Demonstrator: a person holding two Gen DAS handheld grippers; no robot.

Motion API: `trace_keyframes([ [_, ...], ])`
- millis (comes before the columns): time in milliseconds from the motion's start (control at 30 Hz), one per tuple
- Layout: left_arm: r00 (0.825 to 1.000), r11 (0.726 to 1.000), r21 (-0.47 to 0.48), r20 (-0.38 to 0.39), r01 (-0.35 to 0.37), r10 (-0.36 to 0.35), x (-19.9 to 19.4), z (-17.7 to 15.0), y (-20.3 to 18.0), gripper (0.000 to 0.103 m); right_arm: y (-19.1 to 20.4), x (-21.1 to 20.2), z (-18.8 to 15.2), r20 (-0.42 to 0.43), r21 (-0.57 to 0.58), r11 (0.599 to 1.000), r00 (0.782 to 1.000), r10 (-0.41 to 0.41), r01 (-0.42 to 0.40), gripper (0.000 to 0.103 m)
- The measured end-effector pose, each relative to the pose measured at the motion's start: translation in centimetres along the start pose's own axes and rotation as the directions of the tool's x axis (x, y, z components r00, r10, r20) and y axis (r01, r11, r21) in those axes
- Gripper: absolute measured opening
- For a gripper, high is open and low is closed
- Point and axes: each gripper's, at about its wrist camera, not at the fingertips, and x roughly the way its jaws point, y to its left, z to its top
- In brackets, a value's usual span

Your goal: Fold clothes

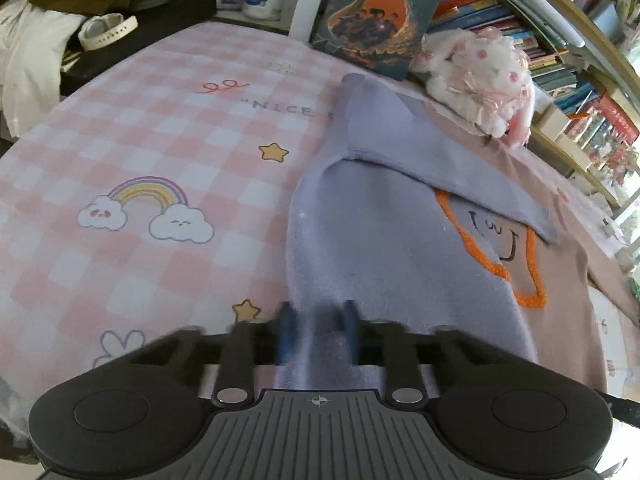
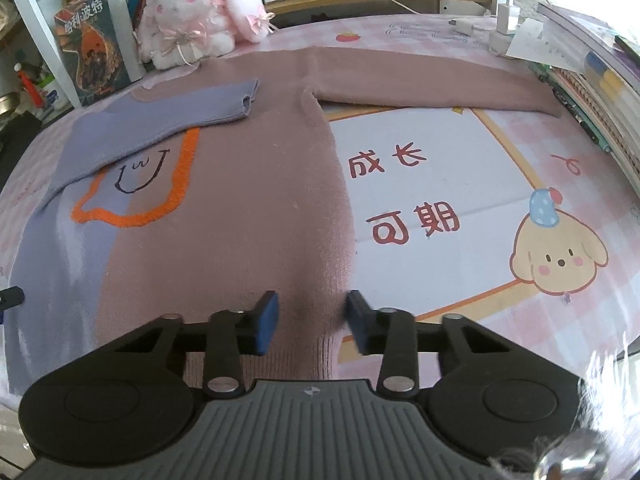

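Note:
A sweater, half lilac point(image 1: 360, 240) and half dusty pink point(image 2: 260, 184), lies flat on the table with an orange-outlined smiling patch point(image 2: 140, 184). Its lilac sleeve point(image 2: 160, 120) is folded across the chest; the pink sleeve point(image 2: 432, 80) stretches out to the right. My left gripper point(image 1: 318, 330) sits at the lilac hem with cloth bunched between its blurred blue pads. My right gripper point(image 2: 314, 320) is open over the pink hem, its pads either side of the cloth.
A pink checked tablecloth point(image 1: 140, 140) covers the table. A plush rabbit point(image 2: 200, 20) and a book point(image 2: 96, 48) stand behind the sweater. Stacked books point(image 2: 600, 92) and a charger point(image 2: 506, 24) line the right edge. Shelves of books rise behind.

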Motion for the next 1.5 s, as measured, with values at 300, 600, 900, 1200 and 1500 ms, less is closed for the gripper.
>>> trace_keyframes([
  [300, 0.998, 0.999, -0.007, 0.046, -0.043, 0.043, 0.1, 1.2, 1.4, 0.005, 2.2, 0.9, 0.3, 0.006, -0.085, 0.996, 0.999, 0.039, -0.039, 0.013],
  [600, 0.995, 0.997, -0.003, 0.053, -0.079, 0.08, 0.8, 1.9, 2.4, 0.006, 3.8, 1.8, 0.8, 0.008, -0.136, 0.988, 0.998, 0.07, -0.068, 0.013],
  [900, 0.995, 0.997, 0.024, 0.074, -0.073, 0.071, 1.0, 2.0, 2.8, 0.006, 3.7, 1.4, 0.4, 0.008, -0.146, 0.987, 0.997, 0.076, -0.075, 0.013],
  [1200, 0.995, 0.996, 0.047, 0.081, -0.069, 0.065, 0.0, 1.7, 3.3, 0.014, 4.0, 1.0, -0.3, 0.026, -0.118, 0.992, 0.998, 0.051, -0.048, 0.017],
  [1500, 0.989, 0.992, 0.092, 0.127, -0.091, 0.079, -3.5, 0.2, 3.3, 0.028, 4.6, -1.9, -1.5, 0.106, -0.091, 0.996, 0.994, 0.016, -0.006, 0.04],
])
